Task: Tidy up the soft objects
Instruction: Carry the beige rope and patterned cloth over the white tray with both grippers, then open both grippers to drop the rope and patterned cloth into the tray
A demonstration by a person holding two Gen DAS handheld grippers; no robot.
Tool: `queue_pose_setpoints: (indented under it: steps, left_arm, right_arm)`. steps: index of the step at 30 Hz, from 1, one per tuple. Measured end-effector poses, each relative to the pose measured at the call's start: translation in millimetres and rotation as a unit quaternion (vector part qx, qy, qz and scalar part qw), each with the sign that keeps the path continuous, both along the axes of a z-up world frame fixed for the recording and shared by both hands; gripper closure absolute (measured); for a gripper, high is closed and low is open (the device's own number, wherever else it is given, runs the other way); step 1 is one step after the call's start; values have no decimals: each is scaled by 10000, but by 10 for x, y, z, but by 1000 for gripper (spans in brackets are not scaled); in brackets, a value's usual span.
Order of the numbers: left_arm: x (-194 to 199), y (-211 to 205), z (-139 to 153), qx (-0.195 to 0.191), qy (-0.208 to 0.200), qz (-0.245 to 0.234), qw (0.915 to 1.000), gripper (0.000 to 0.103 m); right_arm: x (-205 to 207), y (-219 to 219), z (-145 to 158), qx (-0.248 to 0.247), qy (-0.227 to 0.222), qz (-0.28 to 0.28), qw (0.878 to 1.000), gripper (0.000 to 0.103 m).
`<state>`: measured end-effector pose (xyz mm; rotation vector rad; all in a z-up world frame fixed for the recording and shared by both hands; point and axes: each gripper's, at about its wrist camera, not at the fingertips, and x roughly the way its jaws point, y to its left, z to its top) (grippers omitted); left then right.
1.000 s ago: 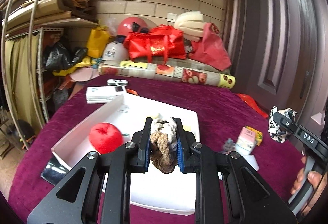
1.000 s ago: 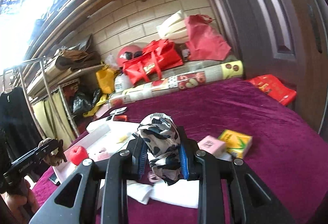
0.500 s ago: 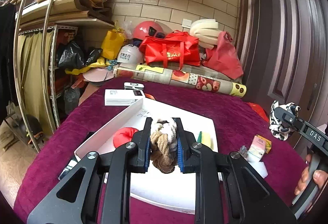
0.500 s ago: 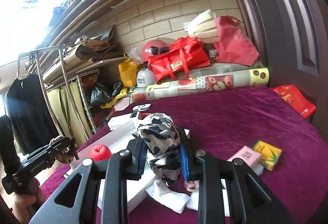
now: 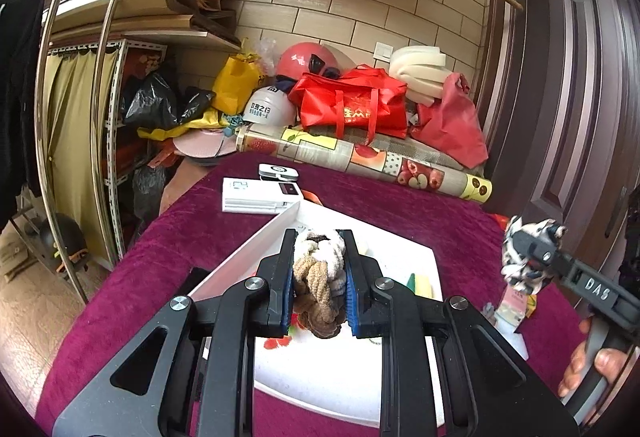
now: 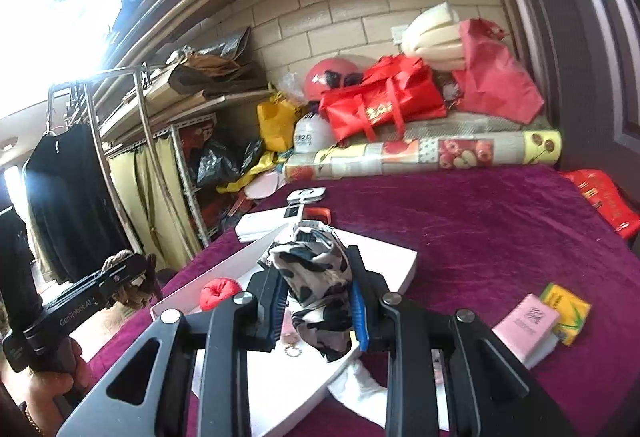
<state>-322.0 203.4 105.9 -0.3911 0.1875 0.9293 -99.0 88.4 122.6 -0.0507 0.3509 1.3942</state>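
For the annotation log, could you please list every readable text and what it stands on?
"DAS": right tongs, on the arm.
"GenRobot.AI": left tongs, on the arm.
White helmet: Chinese print, too small to read.
Red bag: gold characters, blurred.
Pink packet: unreadable.

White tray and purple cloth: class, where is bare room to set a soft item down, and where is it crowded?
Free: white tray floor right of red plush; purple cloth between fruit-print roll and pink box. Crowded: the tray's near-right corner, by the boxes.
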Motion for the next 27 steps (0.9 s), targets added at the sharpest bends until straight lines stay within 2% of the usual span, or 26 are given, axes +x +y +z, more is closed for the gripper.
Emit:
queue_pose_setpoints:
  steps: [9, 14, 18, 21, 27]
  left_arm:
    - [142, 359, 55, -222, 137, -98, 9996, 83]
    - [477, 783, 33, -733, 437, -296, 9959, 83]
    - [660, 1044, -54, -1096, 671, -311, 9912, 83]
    - [748, 1121, -131, -1199, 855, -253, 9888, 83]
    - [826, 1151, -177, -1282, 863, -263, 9876, 83]
  right_arm:
    - [-64, 329, -91, -416, 239, 265, 9985, 77]
    - [-79, 604, -106, -675, 366, 350, 9964, 77]
    - [-19, 922, -182, -1016, 647, 341, 9921, 77]
    - [18, 1092, -296, -1224, 761, 311, 9891, 77]
    - [17, 1197, -400, -1343, 829, 257, 9871, 76]
